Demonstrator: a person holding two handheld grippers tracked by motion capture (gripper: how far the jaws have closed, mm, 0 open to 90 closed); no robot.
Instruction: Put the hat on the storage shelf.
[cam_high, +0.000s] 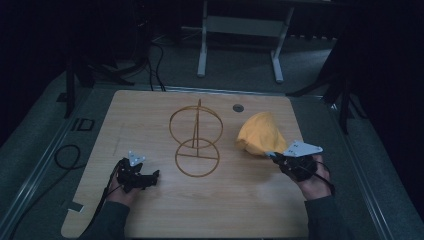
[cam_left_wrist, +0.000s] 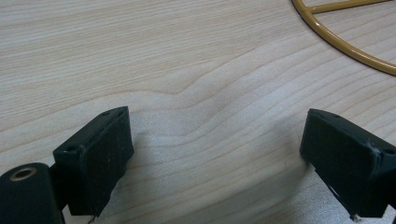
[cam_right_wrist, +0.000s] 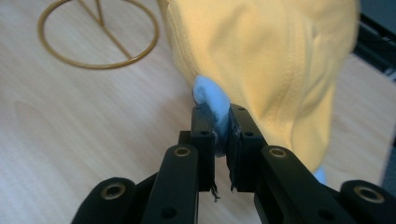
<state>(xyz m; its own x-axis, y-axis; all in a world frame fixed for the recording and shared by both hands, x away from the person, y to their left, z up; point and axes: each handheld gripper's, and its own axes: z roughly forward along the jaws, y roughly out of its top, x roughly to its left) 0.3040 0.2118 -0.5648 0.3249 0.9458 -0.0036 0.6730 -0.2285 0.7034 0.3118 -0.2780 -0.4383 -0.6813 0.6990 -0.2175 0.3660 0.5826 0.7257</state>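
Clamped tight in my right gripper (cam_right_wrist: 222, 135) is the pale blue edge of a yellow cap (cam_high: 260, 134), which hangs lifted over the right side of the wooden table (cam_high: 150, 210), just beside the gold wire stand (cam_high: 196, 142). I rest my left gripper (cam_high: 145, 177) near the stand's base ring, jaws spread wide around nothing.

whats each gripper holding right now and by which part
The right gripper is shut on the yellow cap, pinching its pale blue edge. The left gripper is open over the table, holding nothing.
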